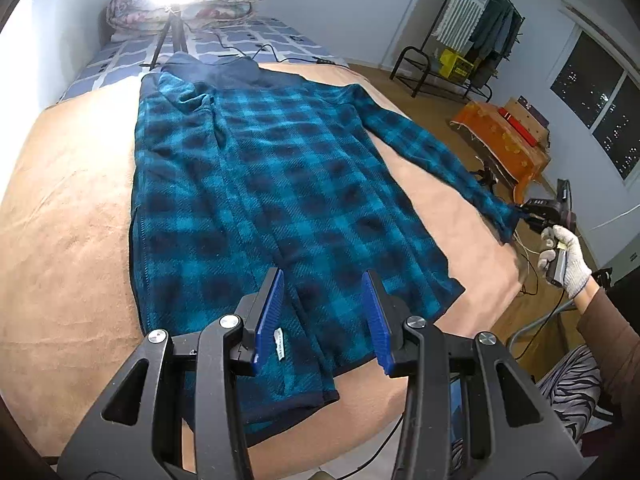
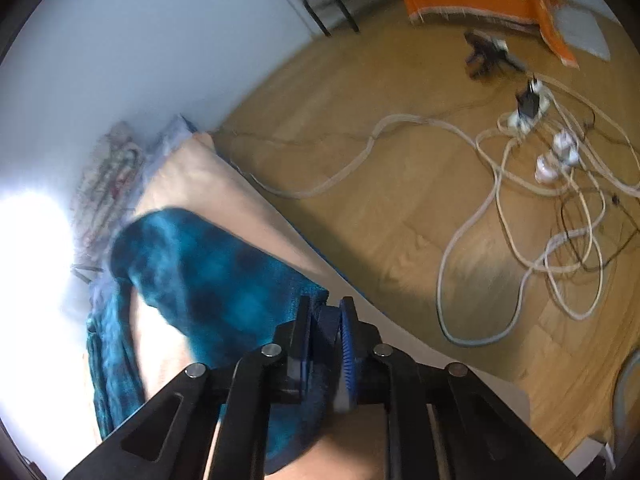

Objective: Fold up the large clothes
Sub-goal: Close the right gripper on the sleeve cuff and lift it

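While the thick, floppy plaid robe (image 1: pixel 256 184) lay flat on the bed (image 1: pixel 68 216), right tongs (image 2: pixel 326 316) pinched its sleeve cuff (image 2: pixel 320 312), left tongs (image 1: pixel 324 300) hung open over the hem; best held by edges.

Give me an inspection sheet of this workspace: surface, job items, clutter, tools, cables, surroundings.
Surface: bed covered by a tan blanket; blue patchwork sheet at the far end.
Job's things: blue plaid robe lies flat, one sleeve folded in, the other sleeve stretched out to the bed's edge.
Clutter: floral bedding and a tripod at the far end.
Tools: left tool open above the robe's hem; right tool shut on the sleeve cuff, held by a gloved hand.
Cables: black cable across the sheet; white cords and a power strip tangled on the wooden floor.
Surroundings: clothes rack, orange cloth, dark window.
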